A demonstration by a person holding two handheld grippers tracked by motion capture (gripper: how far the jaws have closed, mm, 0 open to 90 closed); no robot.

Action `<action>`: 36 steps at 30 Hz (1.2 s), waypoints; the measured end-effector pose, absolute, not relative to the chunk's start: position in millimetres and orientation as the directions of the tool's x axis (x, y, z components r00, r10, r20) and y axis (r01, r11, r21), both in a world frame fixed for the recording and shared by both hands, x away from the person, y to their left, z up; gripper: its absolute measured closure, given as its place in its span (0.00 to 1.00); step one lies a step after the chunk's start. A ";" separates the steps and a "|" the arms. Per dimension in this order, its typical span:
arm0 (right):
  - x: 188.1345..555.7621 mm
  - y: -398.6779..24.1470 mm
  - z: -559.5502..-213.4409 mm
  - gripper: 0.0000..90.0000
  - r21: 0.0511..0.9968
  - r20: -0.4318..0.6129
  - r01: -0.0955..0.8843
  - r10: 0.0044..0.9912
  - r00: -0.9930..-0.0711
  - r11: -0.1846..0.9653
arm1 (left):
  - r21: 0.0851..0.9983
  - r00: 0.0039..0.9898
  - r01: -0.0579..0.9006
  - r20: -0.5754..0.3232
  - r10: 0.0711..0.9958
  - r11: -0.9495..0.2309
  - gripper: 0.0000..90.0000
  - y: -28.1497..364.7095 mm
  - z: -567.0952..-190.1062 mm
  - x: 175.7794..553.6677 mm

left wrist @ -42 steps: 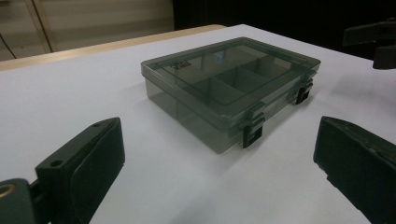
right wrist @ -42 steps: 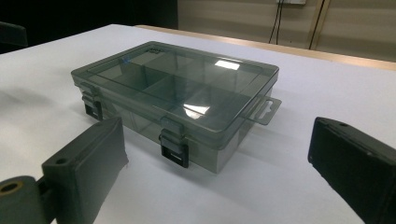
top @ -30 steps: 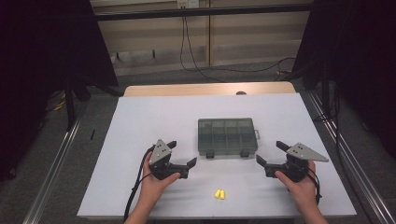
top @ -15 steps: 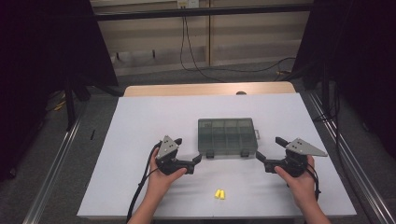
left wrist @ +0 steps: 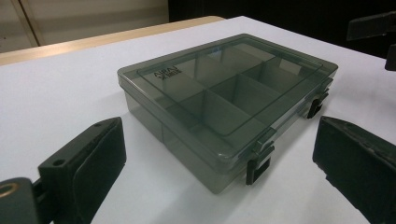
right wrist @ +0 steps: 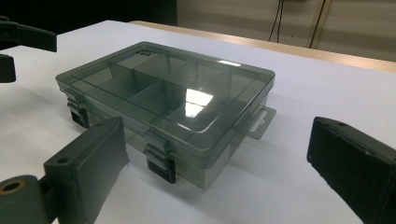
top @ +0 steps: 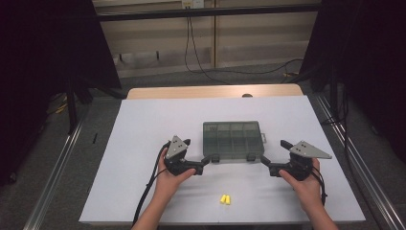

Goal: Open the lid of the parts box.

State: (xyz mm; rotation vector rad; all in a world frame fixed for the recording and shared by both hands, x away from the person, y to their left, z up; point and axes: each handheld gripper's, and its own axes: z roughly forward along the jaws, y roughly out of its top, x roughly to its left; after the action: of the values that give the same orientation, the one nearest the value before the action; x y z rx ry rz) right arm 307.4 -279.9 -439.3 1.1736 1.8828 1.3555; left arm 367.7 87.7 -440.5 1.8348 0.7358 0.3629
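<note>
You have both tools brought up to the smoky grey compartment box (top: 233, 140), which sits flat near the middle of the white table (top: 143, 124), and that approach is about all that looks done so far. The lid is down and both black latches (left wrist: 258, 166) on the near edge appear fastened, so the opening is all ahead of you. Your left gripper (top: 205, 163) sits just off the box's near left corner with its jaws spread wide and nothing between them; in the left gripper view the nearer latch lies between the two pads but untouched. Your right gripper (top: 266, 163) mirrors it at the near right corner, jaws likewise apart and empty, with the right-hand latch (right wrist: 160, 161) just ahead of them. The compartments look empty through the lid. Two small yellow pieces (top: 224, 199) lie on the table close to you, well apart from the box and between your hands, not yet picked up.
</note>
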 end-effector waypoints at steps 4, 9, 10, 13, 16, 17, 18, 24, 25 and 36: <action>309.7 -276.7 -438.0 0.05 0.934 0.064 0.336 0.873 -0.484 0.118 | 0.920 0.765 0.313 -0.095 0.636 -0.238 0.03 84.8 -440.2 371.2; 311.0 -276.8 -437.0 0.04 0.935 0.066 0.336 0.870 -0.489 0.118 | 0.911 0.767 0.339 -0.122 0.630 -0.237 0.03 85.1 -440.2 372.2; 310.5 -276.6 -437.4 0.04 0.935 0.063 0.335 0.871 -0.486 0.119 | 0.908 0.768 0.343 -0.123 0.629 -0.241 0.03 85.2 -440.2 372.5; 310.0 -276.7 -437.0 0.05 0.931 0.055 0.339 0.871 -0.488 0.131 | 0.904 0.764 0.355 -0.132 0.632 -0.240 0.04 83.8 -440.5 371.7; 308.0 -277.0 -436.2 0.13 0.929 0.069 0.348 0.867 -0.493 0.124 | 0.898 0.764 0.360 -0.128 0.632 -0.253 0.06 83.2 -441.3 371.0; 307.4 -277.1 -435.9 0.13 0.928 0.079 0.354 0.867 -0.492 0.117 | 0.897 0.765 0.358 -0.123 0.632 -0.259 0.08 83.4 -441.5 371.0; 307.4 -277.1 -435.9 0.13 0.928 0.079 0.354 0.867 -0.492 0.117 | 0.896 0.767 0.360 -0.125 0.630 -0.260 0.08 83.2 -442.1 371.1; 307.5 -275.9 -437.6 0.27 0.913 0.078 0.383 0.859 -0.506 0.143 | 0.892 0.774 0.350 -0.105 0.624 -0.285 0.18 84.0 -442.9 371.7; 307.5 -275.9 -437.6 0.27 0.913 0.078 0.383 0.859 -0.506 0.143 | 0.891 0.772 0.356 -0.110 0.627 -0.282 0.18 84.4 -442.7 371.5; 307.0 -277.4 -440.9 0.75 0.879 0.075 0.441 0.860 -0.504 0.182 | 0.882 0.773 0.360 -0.098 0.627 -0.306 0.41 92.0 -439.2 371.6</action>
State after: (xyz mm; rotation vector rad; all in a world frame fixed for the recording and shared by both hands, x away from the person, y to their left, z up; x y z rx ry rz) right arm 307.0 -277.4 -440.9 1.2203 2.0233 1.2707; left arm 371.6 92.0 -439.2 1.9259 0.7482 0.3223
